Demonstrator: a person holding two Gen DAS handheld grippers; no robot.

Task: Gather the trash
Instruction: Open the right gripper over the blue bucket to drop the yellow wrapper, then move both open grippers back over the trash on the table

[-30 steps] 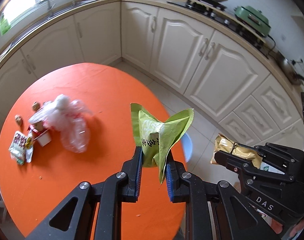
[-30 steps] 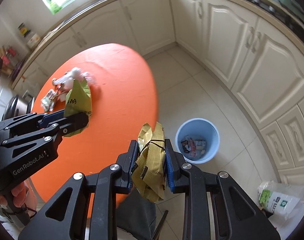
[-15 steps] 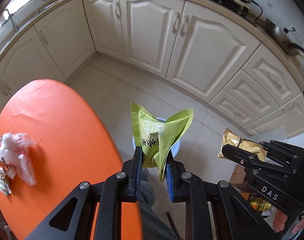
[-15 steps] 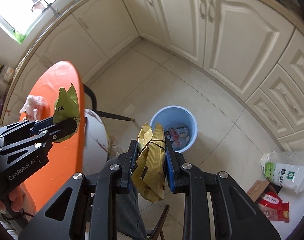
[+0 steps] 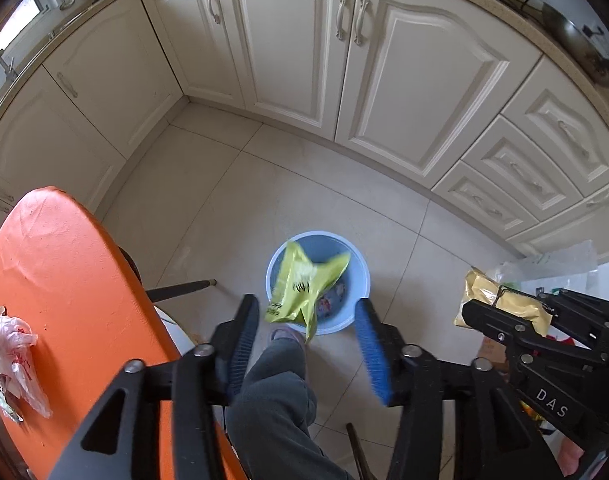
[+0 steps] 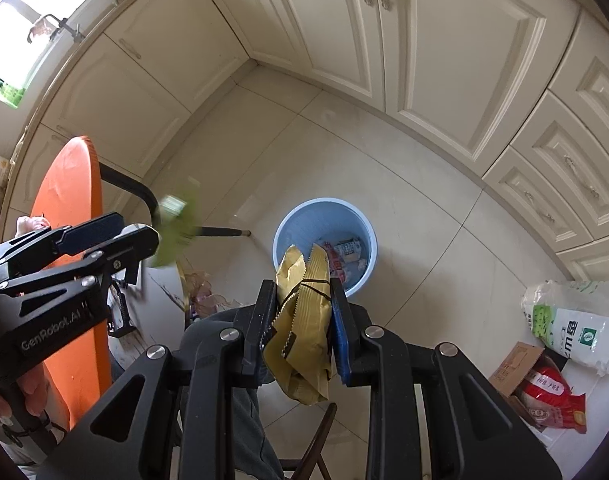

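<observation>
My left gripper is pointing steeply down, its jaws opening, the pads pressing on nothing. My right gripper is also pointing steeply down, jaws clamping a wrapper. My leg is showing below.

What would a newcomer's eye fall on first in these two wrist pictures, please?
Most likely the green wrapper, loose in the air over the blue bin on the tiled floor, between the opening jaws of the left tool and touching neither. Next, the gold wrapper clamped in the right tool, above the bin's near side. The bright orange table at the left edge also stands out.
</observation>
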